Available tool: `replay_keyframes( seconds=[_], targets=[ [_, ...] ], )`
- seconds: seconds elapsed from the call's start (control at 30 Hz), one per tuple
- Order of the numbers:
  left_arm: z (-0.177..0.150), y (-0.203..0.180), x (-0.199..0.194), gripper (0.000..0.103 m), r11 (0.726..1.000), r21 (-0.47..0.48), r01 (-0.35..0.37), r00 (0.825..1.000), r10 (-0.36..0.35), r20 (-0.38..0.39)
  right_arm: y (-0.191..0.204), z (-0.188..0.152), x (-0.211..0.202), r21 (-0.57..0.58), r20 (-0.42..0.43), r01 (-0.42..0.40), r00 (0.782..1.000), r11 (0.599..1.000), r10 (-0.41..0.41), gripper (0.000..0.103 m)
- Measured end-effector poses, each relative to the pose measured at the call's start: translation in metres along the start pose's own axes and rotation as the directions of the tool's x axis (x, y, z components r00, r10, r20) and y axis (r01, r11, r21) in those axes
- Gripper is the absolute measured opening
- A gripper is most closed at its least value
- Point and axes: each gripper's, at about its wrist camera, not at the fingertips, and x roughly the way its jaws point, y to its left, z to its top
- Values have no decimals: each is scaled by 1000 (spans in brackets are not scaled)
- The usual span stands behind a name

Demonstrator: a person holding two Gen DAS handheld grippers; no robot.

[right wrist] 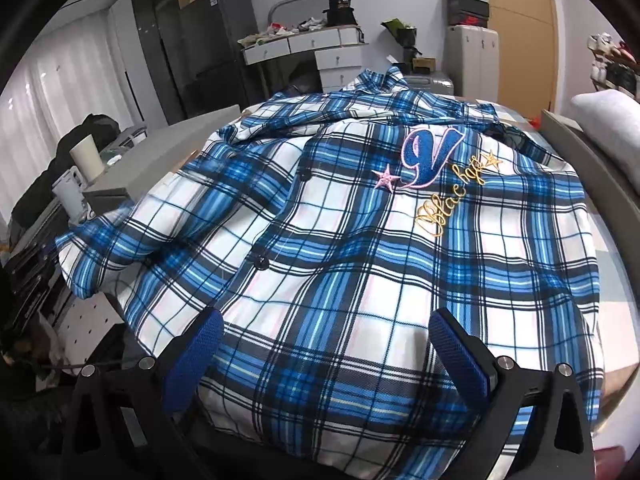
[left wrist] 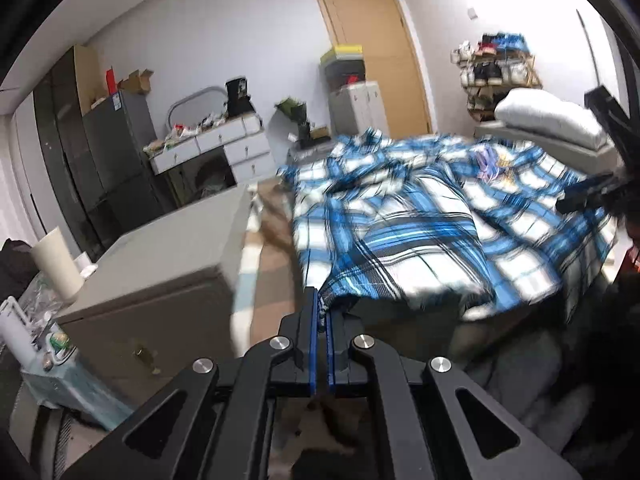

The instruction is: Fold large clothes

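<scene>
A large blue-and-white plaid shirt (left wrist: 420, 216) lies spread front-up on a bed, its collar at the far end. An embroidered blue "V" and gold lettering show on its chest (right wrist: 432, 156). My left gripper (left wrist: 322, 312) is shut on the shirt's near left corner, and the cloth runs in between its blue pads. In the right wrist view my right gripper (right wrist: 326, 336) stands open over the shirt (right wrist: 340, 248) at its near hem. Its blue pads (right wrist: 196, 356) sit wide apart on either side of the cloth and do not pinch it.
A grey cabinet (left wrist: 160, 264) stands left of the bed, with a cream roll (left wrist: 56, 264) beside it. Farther back are a white dresser (left wrist: 216, 148), a dark fridge (left wrist: 116, 152), a wooden door (left wrist: 372, 48) and a shoe rack (left wrist: 500, 68). A grey pillow (left wrist: 548, 116) lies at the right.
</scene>
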Motion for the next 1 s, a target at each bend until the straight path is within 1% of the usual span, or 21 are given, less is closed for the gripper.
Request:
replay_keyframes(
  seconds=[0.07,0.13,0.2,0.23,0.3,0.37,0.43,0.47,0.5,0.57,0.6,0.63,0.67,0.7,0.73,0.77,0.87,0.97,1.0],
  targets=[
    [-5,7,4,0,1000,-9,-13,999,13,-32,0,0,1,-1,-2,1,1000,1000,-1,103],
    [-8,10,10,0,1000,-18,-7,998,6,-59,0,0,1,-4,-1,4,1000,1000,-4,103],
    [-10,6,17,0,1000,-6,10,995,-10,-97,-2,0,1,-4,-2,5,1000,1000,-5,103],
    [-11,2,19,0,1000,11,14,994,-13,-105,-3,0,1,-2,-3,6,1000,1000,-6,103],
    [-12,-7,18,0,998,40,47,992,-42,-116,-5,1,2,5,-7,10,1000,1000,-10,103],
    [-12,-10,15,0,995,47,83,989,-77,-124,-8,1,2,17,-10,13,1000,1000,-12,103],
    [-10,-7,11,1,994,14,109,987,-107,-123,-9,2,2,26,-10,13,1000,1000,-12,103],
    [-6,-1,8,1,992,-25,122,986,-124,-111,-11,2,1,33,-10,11,1000,999,-11,103],
    [-2,5,4,4,988,-69,140,985,-146,-93,-11,3,1,38,-12,9,1000,999,-8,103],
    [6,16,0,25,967,-165,194,978,-204,-46,-12,3,2,46,-16,9,1000,999,-8,103],
    [12,19,-3,51,958,-199,206,976,-216,-28,-12,4,2,48,-19,11,1000,999,-10,103],
    [16,19,-5,68,954,-215,210,976,-218,-14,-12,4,2,49,-20,14,1000,999,-13,103],
    [18,18,-7,69,951,-213,225,973,-231,-5,-13,6,2,50,-23,18,1000,999,-17,103],
    [20,15,-9,69,944,-194,267,962,-272,2,-14,8,2,51,-23,21,1000,998,-20,103],
    [20,11,-10,69,937,-163,310,949,-316,-8,-15,9,2,53,-25,22,999,998,-21,103],
    [18,5,-12,69,936,-125,330,942,-336,-22,-16,10,2,55,-26,24,999,998,-23,103],
    [12,-4,-16,69,937,-44,346,937,-348,-45,-27,14,3,78,-42,48,998,996,-45,103],
    [13,1,-15,69,941,-78,330,943,-333,-26,-49,17,-9,124,-15,88,996,988,-86,103],
    [16,4,-12,69,944,-103,314,948,-318,-16,-59,19,-16,149,-1,104,994,983,-105,103]
  ],
)
